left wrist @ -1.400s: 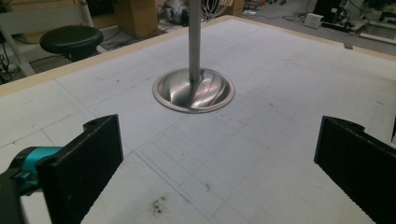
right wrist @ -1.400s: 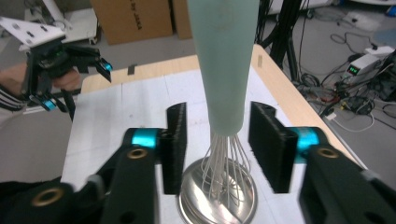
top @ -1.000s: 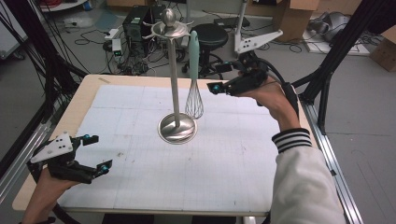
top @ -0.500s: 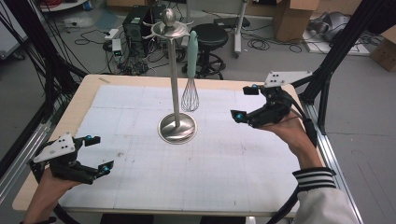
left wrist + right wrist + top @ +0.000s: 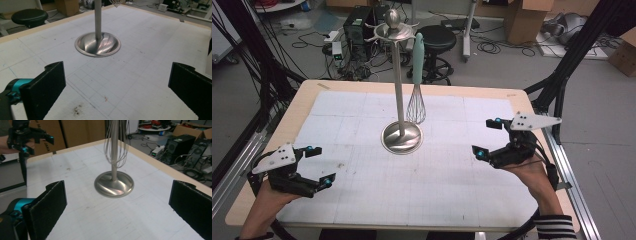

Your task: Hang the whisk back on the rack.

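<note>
the whisk (image 5: 416,95) hangs by its mint handle from the top of the steel stand (image 5: 401,137) at mid-counter, well apart from the right claw (image 5: 484,137), which sits near the counter's right edge with jaws spread wide and nothing between them, having just been opening. the left claw (image 5: 319,165) is wide and empty too, near the front left corner. the counter (image 5: 307,92) is wooden under a white gridded mat (image 5: 452,180); behind it stand a black stool (image 5: 438,37), computer cases, cables and cardboard boxes on a grey floor.

A lab: floor cables (image 5: 287,35), computer towers (image 5: 359,22), cardboard boxes (image 5: 527,17), black rig frame (image 5: 572,55).
</note>
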A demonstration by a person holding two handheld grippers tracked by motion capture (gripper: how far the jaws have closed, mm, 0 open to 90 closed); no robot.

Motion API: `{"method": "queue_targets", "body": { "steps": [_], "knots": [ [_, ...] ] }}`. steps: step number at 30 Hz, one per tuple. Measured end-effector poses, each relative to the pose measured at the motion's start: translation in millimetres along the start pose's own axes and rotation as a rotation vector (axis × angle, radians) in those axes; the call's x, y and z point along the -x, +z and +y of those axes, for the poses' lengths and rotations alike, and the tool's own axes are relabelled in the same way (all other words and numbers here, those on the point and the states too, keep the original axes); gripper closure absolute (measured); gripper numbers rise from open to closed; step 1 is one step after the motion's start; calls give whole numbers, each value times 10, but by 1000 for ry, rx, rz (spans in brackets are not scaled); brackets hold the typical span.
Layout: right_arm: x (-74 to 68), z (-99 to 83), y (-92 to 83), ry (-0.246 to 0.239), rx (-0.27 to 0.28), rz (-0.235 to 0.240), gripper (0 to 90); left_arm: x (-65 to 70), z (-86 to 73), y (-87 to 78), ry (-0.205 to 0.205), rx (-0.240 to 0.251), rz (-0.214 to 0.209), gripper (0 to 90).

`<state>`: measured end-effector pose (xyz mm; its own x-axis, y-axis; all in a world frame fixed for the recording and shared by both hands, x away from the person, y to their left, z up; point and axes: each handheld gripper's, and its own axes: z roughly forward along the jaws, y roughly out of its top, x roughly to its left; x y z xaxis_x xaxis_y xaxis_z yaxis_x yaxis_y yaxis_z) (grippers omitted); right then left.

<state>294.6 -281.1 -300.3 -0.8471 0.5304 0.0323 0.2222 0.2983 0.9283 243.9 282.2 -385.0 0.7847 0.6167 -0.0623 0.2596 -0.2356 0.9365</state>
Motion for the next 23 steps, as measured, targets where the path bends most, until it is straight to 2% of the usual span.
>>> {"method": "queue_targets", "body": {
  "steps": [4,9,15,21,23],
  "knots": [
    [-45,-201,-17,-3,-12,-13,3,3,-18,26,-2,-9,-4,17],
    [-66,-427,-63,16,15,-19,3,-11,-35,16,-8,5,-13,17],
    [-111,-628,-122,28,43,-52,3,-22,-52,1,-13,12,-16,17],
    [-124,-800,-179,63,79,-76,3,-24,-50,2,-12,13,-19,17],
    [-116,-812,-191,62,69,-76,3,-15,-44,2,-11,13,-20,17]
  ]
}}
